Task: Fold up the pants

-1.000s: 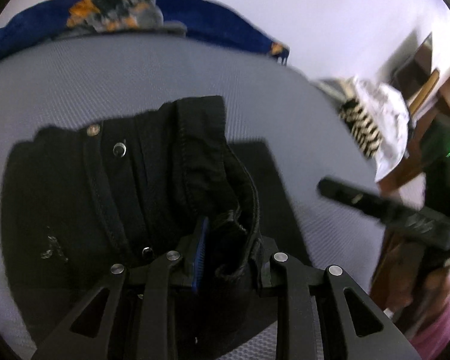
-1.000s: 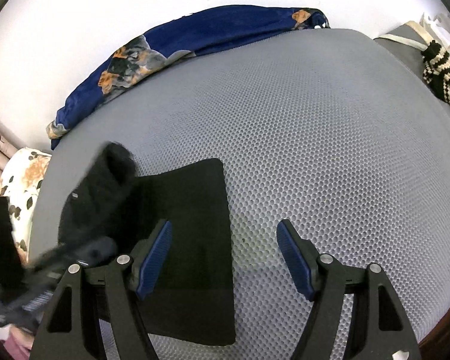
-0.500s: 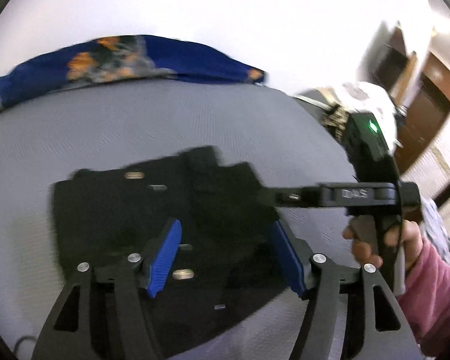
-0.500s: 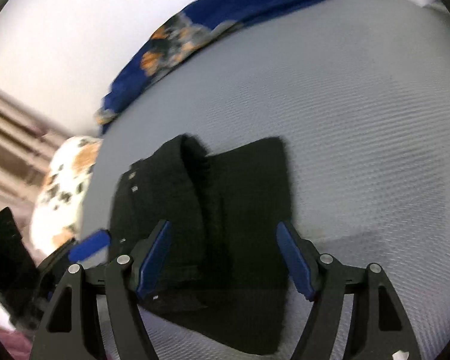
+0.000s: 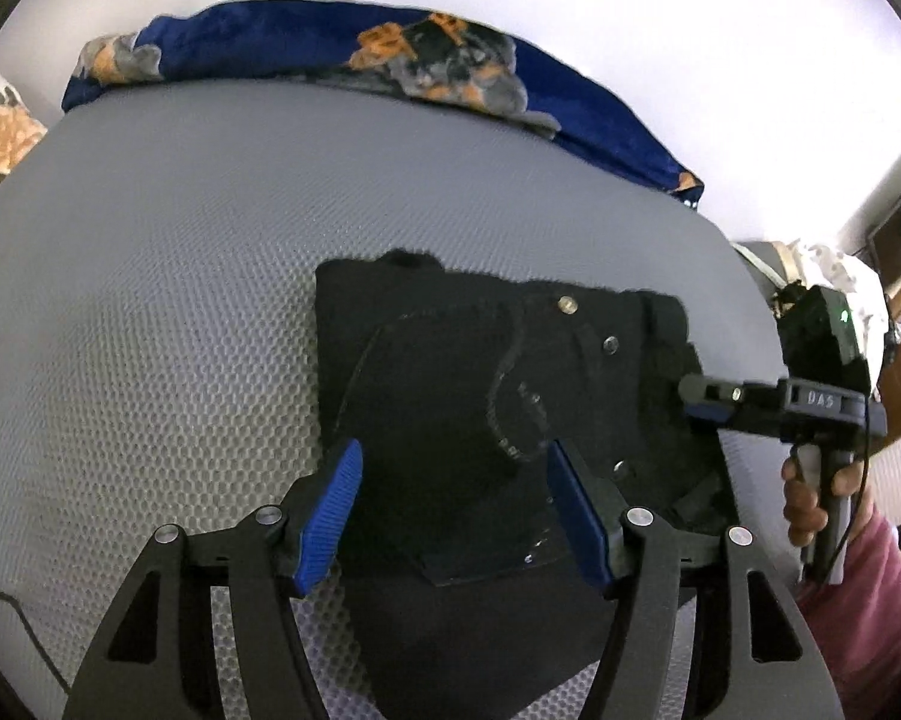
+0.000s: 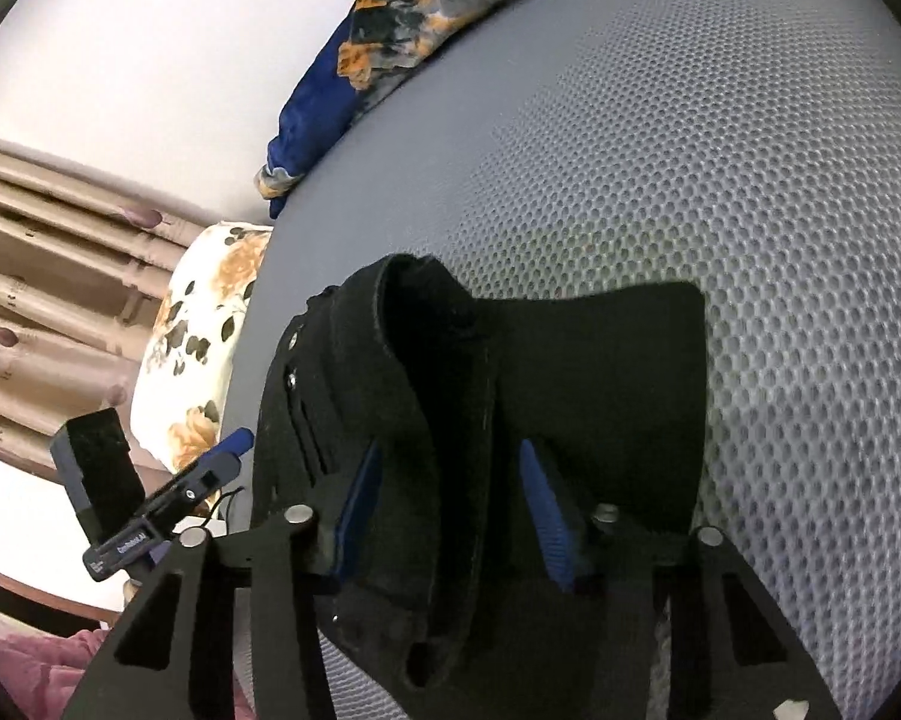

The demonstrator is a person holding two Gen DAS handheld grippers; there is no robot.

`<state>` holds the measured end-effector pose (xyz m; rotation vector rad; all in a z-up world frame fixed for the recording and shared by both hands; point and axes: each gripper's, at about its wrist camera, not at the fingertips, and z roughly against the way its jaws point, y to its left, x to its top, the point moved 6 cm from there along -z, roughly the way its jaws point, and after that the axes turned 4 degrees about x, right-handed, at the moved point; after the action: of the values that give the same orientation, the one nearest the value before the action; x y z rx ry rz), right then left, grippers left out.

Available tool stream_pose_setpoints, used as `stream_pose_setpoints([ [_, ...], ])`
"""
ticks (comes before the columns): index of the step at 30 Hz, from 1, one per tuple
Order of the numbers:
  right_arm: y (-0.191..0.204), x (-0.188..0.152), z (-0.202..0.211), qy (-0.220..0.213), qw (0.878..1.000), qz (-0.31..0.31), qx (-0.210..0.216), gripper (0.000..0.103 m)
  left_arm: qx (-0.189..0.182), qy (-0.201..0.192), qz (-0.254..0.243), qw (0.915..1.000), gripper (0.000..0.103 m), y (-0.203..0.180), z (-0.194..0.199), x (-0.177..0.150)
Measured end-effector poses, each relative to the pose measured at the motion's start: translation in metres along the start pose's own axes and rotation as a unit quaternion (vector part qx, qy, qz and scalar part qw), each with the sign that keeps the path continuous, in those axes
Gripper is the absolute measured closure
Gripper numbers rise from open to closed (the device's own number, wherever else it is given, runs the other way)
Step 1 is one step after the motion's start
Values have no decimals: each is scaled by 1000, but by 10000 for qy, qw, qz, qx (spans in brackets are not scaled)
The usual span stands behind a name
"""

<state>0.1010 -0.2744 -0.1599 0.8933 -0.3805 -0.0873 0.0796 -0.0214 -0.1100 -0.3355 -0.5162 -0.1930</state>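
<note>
Black pants (image 5: 480,396) lie folded in a compact stack on the grey mesh bed surface (image 5: 150,300), with metal rivets on top. My left gripper (image 5: 453,516) is open and hovers just above the near part of the stack. My right gripper (image 6: 450,504) is open, its blue pads on either side of the raised waistband fold of the pants (image 6: 450,390). The right gripper also shows in the left wrist view (image 5: 720,396) at the stack's right edge. The left gripper shows in the right wrist view (image 6: 210,474) beside the stack's left side.
A blue blanket with orange and grey print (image 5: 390,54) lies along the far edge by the white wall. A floral pillow (image 6: 204,324) and beige curtains (image 6: 48,276) are at the left. Clothes (image 5: 834,264) and wooden furniture stand at the right.
My left gripper let go of the waistband, opened and pulled back above the stack. My right gripper moved in over the stack and now straddles the raised fold.
</note>
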Motion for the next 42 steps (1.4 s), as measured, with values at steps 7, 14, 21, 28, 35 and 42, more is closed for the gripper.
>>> stream_pose_setpoints([
  [7, 5, 12, -12, 113, 9994, 187, 274, 72, 84, -10, -262, 9996, 39, -7, -7, 0],
  [14, 6, 17, -20, 185, 9991, 158, 349, 77, 195, 59, -244, 9995, 39, -8, -13, -1],
  [21, 6, 19, -23, 317, 9994, -104, 93, 77, 453, 112, -260, 9986, 39, -11, -15, -2],
  [28, 23, 17, -18, 61, 9988, 187, -443, 86, 675, 124, -210, 9974, 39, -11, -9, 3],
  [35, 46, 12, -3, -221, 9958, 332, -829, 91, 812, 36, -262, 9963, 39, -8, -4, 7],
  [42, 70, 6, 13, -506, 9911, 420, -1159, 92, 1011, -19, -386, 9941, 39, -9, -4, 7],
])
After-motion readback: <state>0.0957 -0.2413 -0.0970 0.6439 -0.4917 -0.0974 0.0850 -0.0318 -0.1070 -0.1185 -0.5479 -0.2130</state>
